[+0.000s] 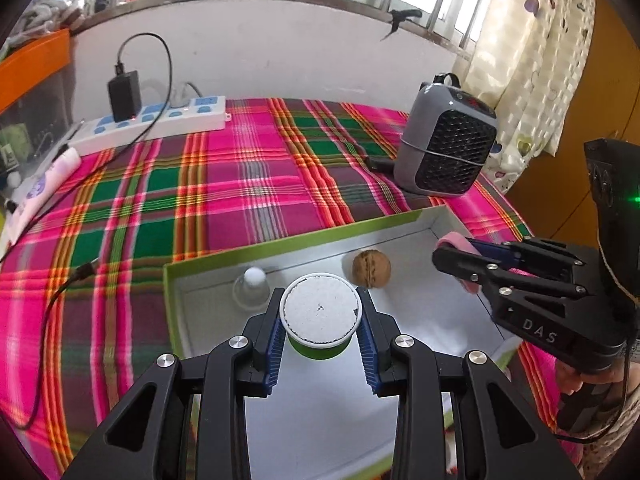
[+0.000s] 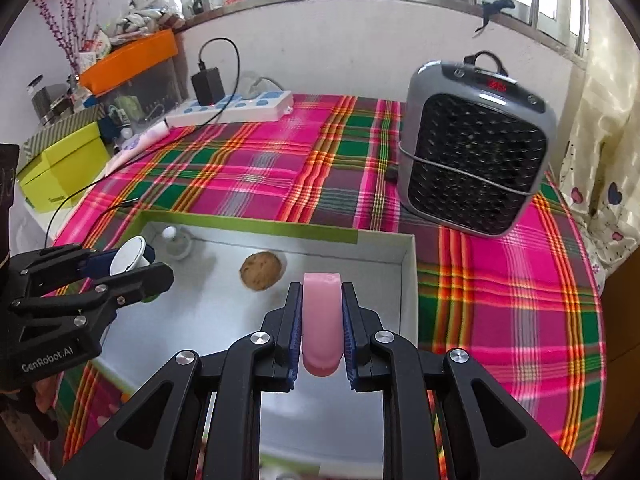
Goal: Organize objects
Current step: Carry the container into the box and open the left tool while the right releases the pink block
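My left gripper (image 1: 320,316) is shut on a small green cup with a white top (image 1: 320,310), held over a shallow box with a green rim (image 1: 280,242). In the right wrist view that left gripper (image 2: 150,266) shows at the left with the cup (image 2: 128,254). My right gripper (image 2: 322,320) is shut on a pink block (image 2: 322,320), also over the box (image 2: 248,224). From the left wrist view the right gripper (image 1: 448,250) and pink block (image 1: 452,238) sit at the box's right end. A walnut (image 1: 371,269) (image 2: 262,270) and a small clear bottle with a white cap (image 1: 252,286) (image 2: 174,242) lie inside.
A grey fan heater (image 2: 476,160) (image 1: 448,140) stands on the plaid cloth (image 1: 224,184) beyond the box's right end. A white power strip with a black charger (image 1: 152,120) (image 2: 232,108) lies at the back. A yellow-green box (image 2: 60,168) and clutter sit at the left.
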{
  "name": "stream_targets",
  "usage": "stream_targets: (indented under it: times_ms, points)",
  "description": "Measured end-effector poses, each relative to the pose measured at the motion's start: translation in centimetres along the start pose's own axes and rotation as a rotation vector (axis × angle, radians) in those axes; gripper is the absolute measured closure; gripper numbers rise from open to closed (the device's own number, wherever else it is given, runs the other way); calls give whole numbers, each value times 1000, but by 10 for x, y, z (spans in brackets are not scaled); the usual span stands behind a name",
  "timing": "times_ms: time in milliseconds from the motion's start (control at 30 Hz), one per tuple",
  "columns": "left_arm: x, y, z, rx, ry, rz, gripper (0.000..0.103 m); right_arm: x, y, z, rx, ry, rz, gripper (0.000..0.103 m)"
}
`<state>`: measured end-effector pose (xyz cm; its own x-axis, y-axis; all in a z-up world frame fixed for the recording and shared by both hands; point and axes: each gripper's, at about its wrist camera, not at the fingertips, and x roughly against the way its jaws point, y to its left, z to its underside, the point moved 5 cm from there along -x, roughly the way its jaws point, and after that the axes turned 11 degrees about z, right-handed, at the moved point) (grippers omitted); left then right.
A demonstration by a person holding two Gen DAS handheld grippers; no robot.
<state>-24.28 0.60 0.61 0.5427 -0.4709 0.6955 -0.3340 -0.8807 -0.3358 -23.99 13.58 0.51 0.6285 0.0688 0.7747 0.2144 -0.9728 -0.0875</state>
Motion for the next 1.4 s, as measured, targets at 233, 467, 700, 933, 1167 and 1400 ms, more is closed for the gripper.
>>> stream_targets:
  times_ms: [233,467,700,933,1167,1400]
  points:
    - [-19,1,-8,-7,19,3,72,-21,0,-7,-1,32,-2,85]
    - [-33,5,-10,-8,50,-3,72,-32,-1,-8,8,50,0,85]
    - [-38,7,-11,-8,75,-19,72,-39,0,-9,8,62,5,85]
    - [-43,9,-11,-8,101,-29,72,-40,0,-10,12,67,16,85]
    - [-45,9,-13,-14,108,-41,72,-43,0,-10,8,74,30,84]
    - [-46,9,-13,-17,111,-43,71,-44,-1,-11,-3,72,25,83]
